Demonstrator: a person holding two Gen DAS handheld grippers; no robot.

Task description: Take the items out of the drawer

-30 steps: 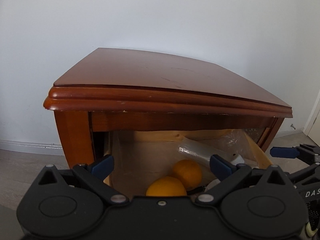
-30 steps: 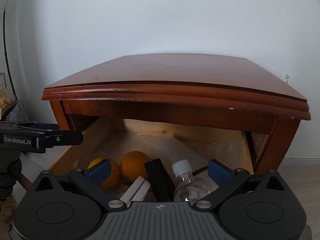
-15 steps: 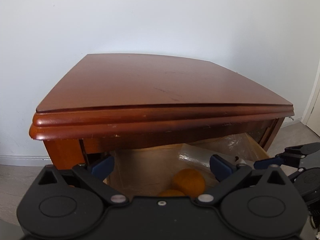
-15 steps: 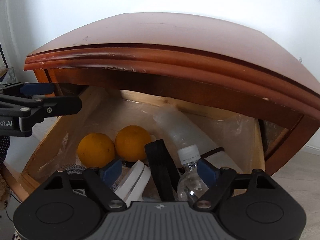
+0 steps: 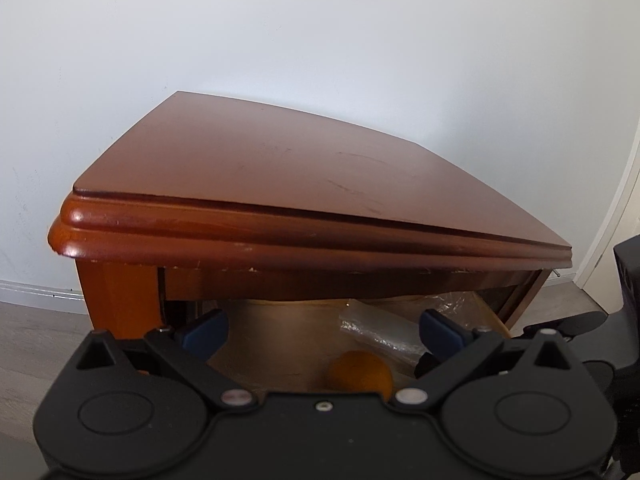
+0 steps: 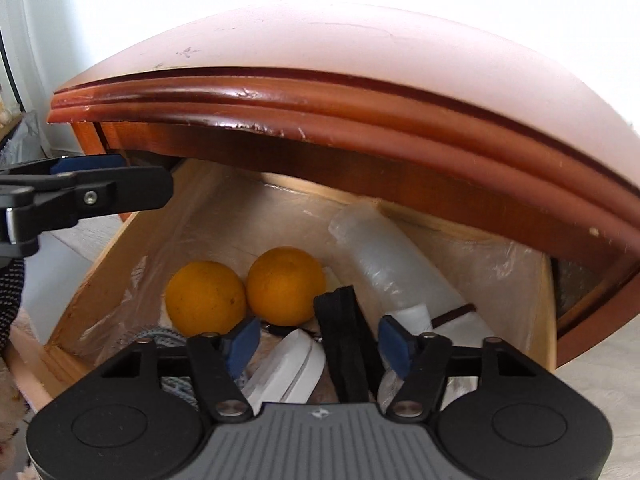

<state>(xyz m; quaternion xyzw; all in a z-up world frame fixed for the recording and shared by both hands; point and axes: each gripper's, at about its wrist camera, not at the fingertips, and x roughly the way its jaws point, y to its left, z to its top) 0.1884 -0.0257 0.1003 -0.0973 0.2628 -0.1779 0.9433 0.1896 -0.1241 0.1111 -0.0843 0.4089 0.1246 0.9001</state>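
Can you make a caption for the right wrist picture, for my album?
Open right gripper reaches into the wooden drawer toward two oranges, a black strap and a plastic bottle.

the right gripper (image 6: 318, 342) hangs over the open drawer (image 6: 100, 264), fingers apart, nothing between them. below it lie two oranges (image 6: 206, 298) side by side and touching, a black strap (image 6: 346, 344), a white object (image 6: 288, 368) and a clear bottle (image 6: 384, 264) lying down. the left gripper (image 6: 86, 194) reaches in from the left, level with the nightstand (image 6: 360, 92) edge.
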